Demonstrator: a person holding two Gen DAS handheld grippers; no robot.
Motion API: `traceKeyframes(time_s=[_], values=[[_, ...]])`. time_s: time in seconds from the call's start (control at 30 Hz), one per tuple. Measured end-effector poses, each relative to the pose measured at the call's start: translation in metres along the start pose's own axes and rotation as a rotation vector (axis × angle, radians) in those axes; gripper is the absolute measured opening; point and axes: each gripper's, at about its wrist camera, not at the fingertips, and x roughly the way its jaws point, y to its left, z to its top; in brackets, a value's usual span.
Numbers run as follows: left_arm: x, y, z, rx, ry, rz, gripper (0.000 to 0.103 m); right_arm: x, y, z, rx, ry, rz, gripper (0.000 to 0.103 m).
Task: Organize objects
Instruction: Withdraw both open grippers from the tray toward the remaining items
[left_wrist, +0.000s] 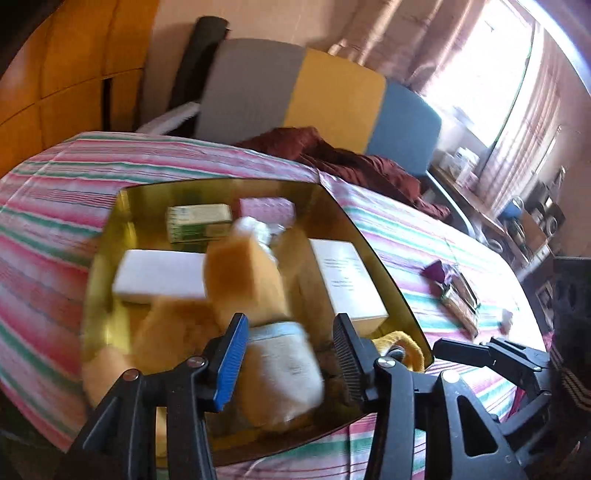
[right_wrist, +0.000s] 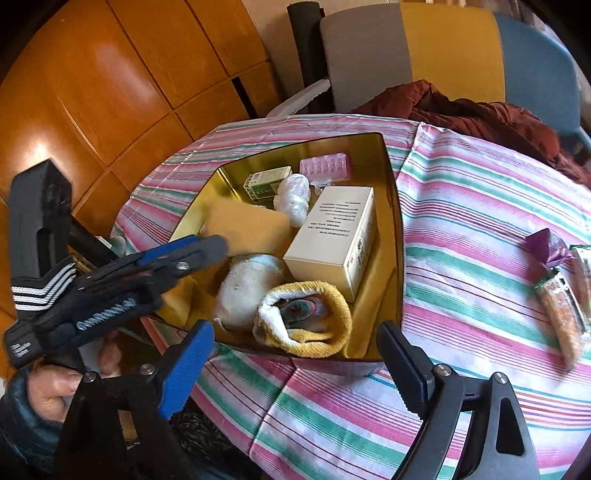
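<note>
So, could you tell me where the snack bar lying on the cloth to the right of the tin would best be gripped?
Grip the snack bar across its narrow width near the middle, coming straight down from above. It lies flat and long on the cloth, so its two long edges are free, with another packet close by on its right. The right hand-held gripper is open.

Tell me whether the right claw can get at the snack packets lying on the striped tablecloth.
Probably yes. The right claw is open and empty, and the snack packets lie in the open on the striped tablecloth, outside the gold tin box, with nothing between them.
</note>
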Motion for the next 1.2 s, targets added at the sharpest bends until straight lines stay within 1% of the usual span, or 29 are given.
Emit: traceKeyframes(time_s=[0.07,0.2,0.3,0.43,0.63,0.8,0.93,1.2], values=[[0.004,-0.001,0.003,-0.008,0.02,-0.01,0.049,-0.001,-0.003,-0.001,0.007,-0.002,-0.006,0.09],[-0.004,-0.005,0.0,0.008,0.003,0.009,0.05,-0.003,-0.009,-0.001,0.021,-0.008,-0.008,0.09],[-0.013,-0.006,-0.002,0.02,-0.018,0.044,0.051,-0.003,-0.011,-0.002,0.027,-0.009,-0.005,0.091],[-0.029,-0.005,-0.005,0.037,-0.048,0.112,0.051,-0.005,-0.009,-0.003,0.022,-0.018,-0.004,0.092],[-0.049,-0.014,-0.008,0.073,-0.085,0.155,0.052,-0.013,-0.004,-0.002,0.003,-0.052,-0.026,0.096],[-0.059,-0.025,-0.009,0.115,-0.11,0.169,0.053,-0.022,-0.002,0.0,-0.005,-0.072,-0.043,0.099],[-0.065,-0.036,-0.009,0.153,-0.127,0.164,0.053,-0.029,-0.007,0.0,-0.001,-0.085,-0.06,0.1],[-0.07,-0.056,-0.011,0.213,-0.134,0.14,0.053,-0.051,-0.034,0.001,0.054,-0.124,-0.131,0.101]])
